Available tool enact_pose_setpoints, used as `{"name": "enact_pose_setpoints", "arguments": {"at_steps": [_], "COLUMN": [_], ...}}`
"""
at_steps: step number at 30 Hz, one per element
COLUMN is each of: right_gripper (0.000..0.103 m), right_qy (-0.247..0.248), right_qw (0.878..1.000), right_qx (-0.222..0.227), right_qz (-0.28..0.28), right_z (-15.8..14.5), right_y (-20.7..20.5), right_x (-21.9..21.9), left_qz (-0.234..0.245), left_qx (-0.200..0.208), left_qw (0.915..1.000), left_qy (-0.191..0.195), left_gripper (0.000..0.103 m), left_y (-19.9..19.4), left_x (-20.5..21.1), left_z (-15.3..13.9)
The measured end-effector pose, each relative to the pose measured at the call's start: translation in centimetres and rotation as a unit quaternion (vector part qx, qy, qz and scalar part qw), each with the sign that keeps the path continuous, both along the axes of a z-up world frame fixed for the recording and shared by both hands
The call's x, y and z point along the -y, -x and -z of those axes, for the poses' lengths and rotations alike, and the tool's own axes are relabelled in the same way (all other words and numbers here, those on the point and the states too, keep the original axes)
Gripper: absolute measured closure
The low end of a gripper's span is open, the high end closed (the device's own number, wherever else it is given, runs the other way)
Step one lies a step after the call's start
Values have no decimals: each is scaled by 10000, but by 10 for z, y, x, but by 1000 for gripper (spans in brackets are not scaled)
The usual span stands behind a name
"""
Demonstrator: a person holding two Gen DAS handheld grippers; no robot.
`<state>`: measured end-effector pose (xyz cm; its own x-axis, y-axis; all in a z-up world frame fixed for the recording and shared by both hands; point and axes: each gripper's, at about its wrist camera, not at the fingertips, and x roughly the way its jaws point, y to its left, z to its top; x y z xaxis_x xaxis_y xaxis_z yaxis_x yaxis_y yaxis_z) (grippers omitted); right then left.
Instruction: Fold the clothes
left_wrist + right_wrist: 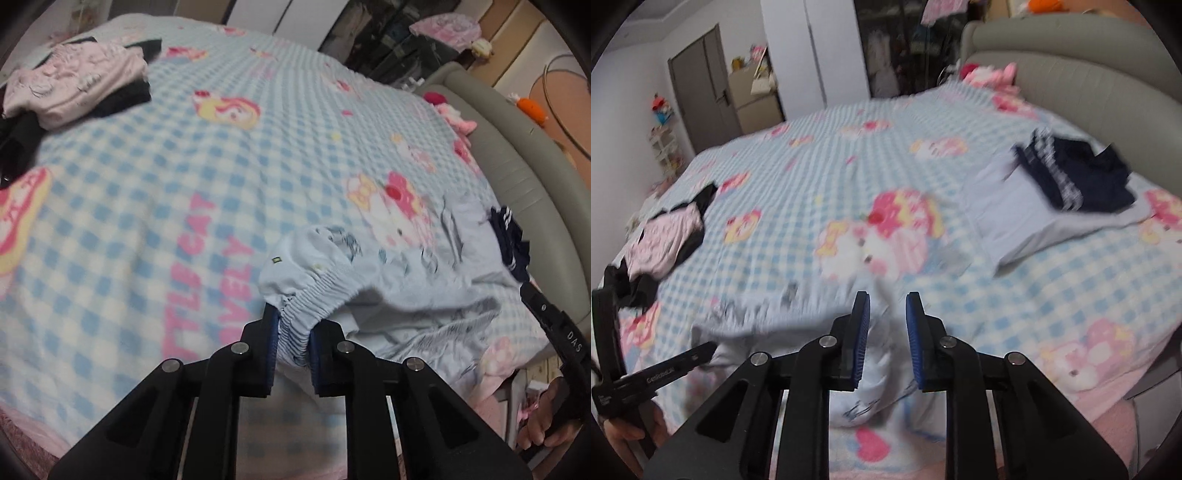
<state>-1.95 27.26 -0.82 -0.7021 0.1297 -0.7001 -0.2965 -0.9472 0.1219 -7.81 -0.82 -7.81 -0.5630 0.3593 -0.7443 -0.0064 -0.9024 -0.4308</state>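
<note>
A pair of light blue printed pants (388,273) lies on the checked bedspread (147,206). My left gripper (293,321) is shut on their gathered elastic waistband and lifts that end. In the right wrist view my right gripper (886,306) has its blue pads apart, with a fold of the same light blue pants (871,384) between and below the fingers. Whether the pads touch the cloth is blurred. A folded pale blue garment (1015,218) with a navy striped piece (1075,173) on top lies at the right by the headboard.
A pile of pink and black clothes (77,85) lies at the bed's far left corner, also in the right wrist view (668,240). A grey padded headboard (1071,62) runs along the right. Plush toys (990,74) sit at its end. A wardrobe and door stand behind.
</note>
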Motion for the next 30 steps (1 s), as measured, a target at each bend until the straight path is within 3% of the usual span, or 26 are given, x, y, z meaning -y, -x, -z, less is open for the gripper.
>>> {"name": "enact_pose_setpoints", "arguments": {"at_steps": [5, 8, 10, 15, 18, 20, 21, 22, 24, 25, 28, 30], "right_gripper": [80, 71, 55, 35, 33, 44, 66, 77, 82, 83, 84, 84], "right_qy": [283, 479, 491, 676, 604, 725, 728, 757, 823, 893, 838, 637], "right_qw": [9977, 9936, 9911, 9879, 9853, 9805, 9789, 9792, 9802, 9816, 9882, 9929], "right_qx": [288, 568, 790, 897, 1102, 1355, 1483, 1457, 1370, 1247, 873, 647], "right_qz": [-553, -852, -950, -1068, -1157, -1224, -1200, -1189, -1172, -1138, -941, -774], "right_z": [4, 23, 36, 51, 67, 84, 92, 91, 89, 83, 60, 45], "right_y": [8, 14, 20, 26, 32, 36, 38, 36, 32, 29, 20, 15], "right_x": [10, 32, 45, 62, 71, 74, 75, 73, 68, 62, 47, 38], "left_qz": [-318, -468, -569, -755, -575, -185, 0, 124, 288, 369, 612, 702], "left_qx": [-299, -391, -453, -661, -609, -243, -67, 24, 118, 165, 306, 312], "left_qw": [9990, 9981, 9973, 9949, 9964, 9995, 9999, 9999, 9982, 9964, 9867, 9834], "left_qy": [-16, -42, -60, -94, -96, -115, -102, 20, 506, 749, 1472, 1641], "left_gripper": [90, 90, 90, 90, 90, 89, 89, 85, 59, 54, 51, 51], "left_y": [-7, -16, -21, -44, -49, -40, -35, -32, -26, -23, -14, -11], "left_x": [23, 36, 44, 62, 64, 57, 52, 47, 36, 30, 13, 8], "left_z": [-21, -27, -31, -41, -36, -22, -16, -12, -7, -5, 2, 2]}}
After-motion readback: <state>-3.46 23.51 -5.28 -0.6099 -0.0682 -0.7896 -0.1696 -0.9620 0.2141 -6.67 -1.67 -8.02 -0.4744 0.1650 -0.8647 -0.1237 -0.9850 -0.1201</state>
